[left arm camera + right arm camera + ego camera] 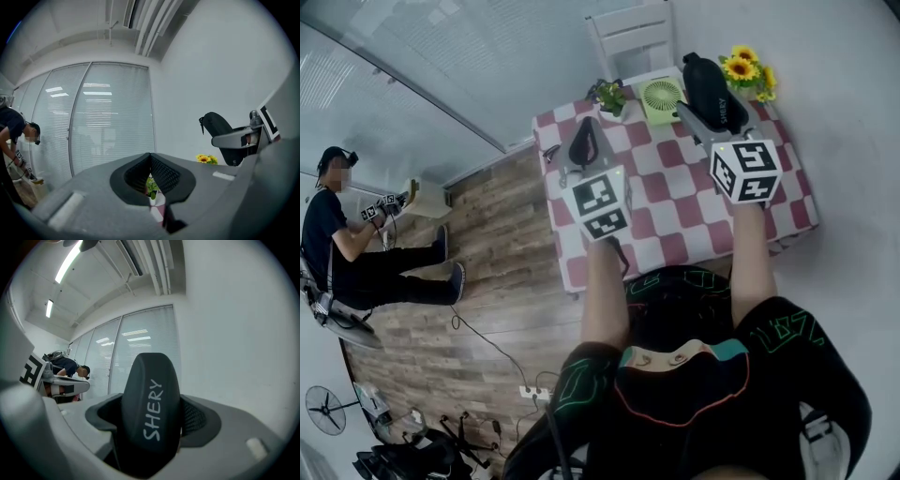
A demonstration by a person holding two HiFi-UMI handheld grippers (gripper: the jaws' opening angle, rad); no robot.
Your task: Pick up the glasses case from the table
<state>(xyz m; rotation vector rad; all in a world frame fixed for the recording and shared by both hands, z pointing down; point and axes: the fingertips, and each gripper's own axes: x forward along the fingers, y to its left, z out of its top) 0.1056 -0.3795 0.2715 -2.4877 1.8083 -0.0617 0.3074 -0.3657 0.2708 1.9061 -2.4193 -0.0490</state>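
Dark sleeves (787,347) and two bare forearms fill the bottom of the head view, reaching toward 12 o'clock over a desk (675,187) with a red-and-white checked cloth. The right gripper (705,105) has its fingers (194,416) pinching the lower part of the black glasses case (710,89). The case's long axis runs up and away from the fingers toward 12 o'clock, and its rounded free end points at the far wall. In the right gripper view the case (152,413) stands upright with the print "SHERY" running along its length; its lower end is hidden between the fingers. From the left gripper view the case (220,136) shows against bare wall, above the sunflowers (206,159).

The left gripper (583,141) hovers at 11 o'clock over the desk's left part. Its fingers (164,173) are pressed together at the tips with nothing between them.

At the desk's far edge stand a small potted plant (609,94), a green fan (661,97) and the sunflowers (748,70), close on either side of the case. A white chair (633,37) sits behind them. Open checked cloth lies nearer the person. Wooden floor (487,281) spreads toward 9 o'clock, where a seated person (337,244) holds something too small to make out.
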